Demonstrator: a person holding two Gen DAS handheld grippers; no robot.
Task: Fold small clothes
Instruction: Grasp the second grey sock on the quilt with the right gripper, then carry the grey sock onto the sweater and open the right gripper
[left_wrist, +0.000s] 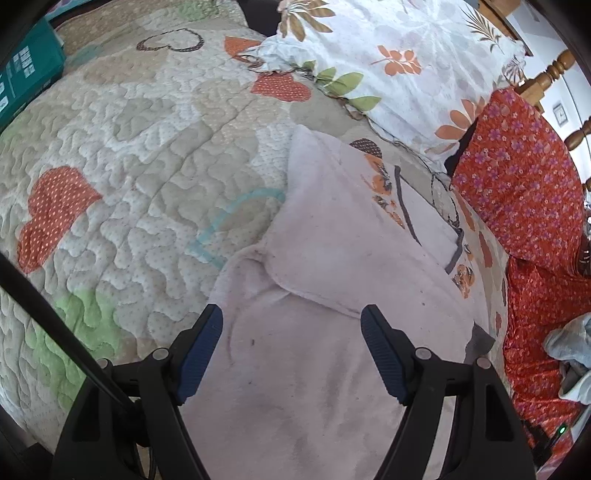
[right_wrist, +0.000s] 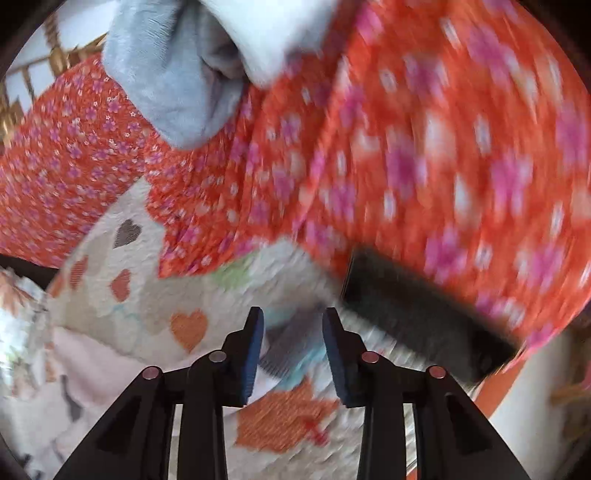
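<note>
Left hand-held gripper spread wide, nothing in it, hovering over the pale pink garment lying partly folded on the quilted bedspread. Right hand-held gripper partly open, empty, above the quilt near a red floral cloth; view blurred. Grey-blue fleece item lies on the red cloth. Floral pillow beyond the garment.

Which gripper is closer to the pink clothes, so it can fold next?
Probably the left gripper: it is open right over the pink garment. The right gripper, also open, points at the quilt, with pink only at its view's edge.
</note>
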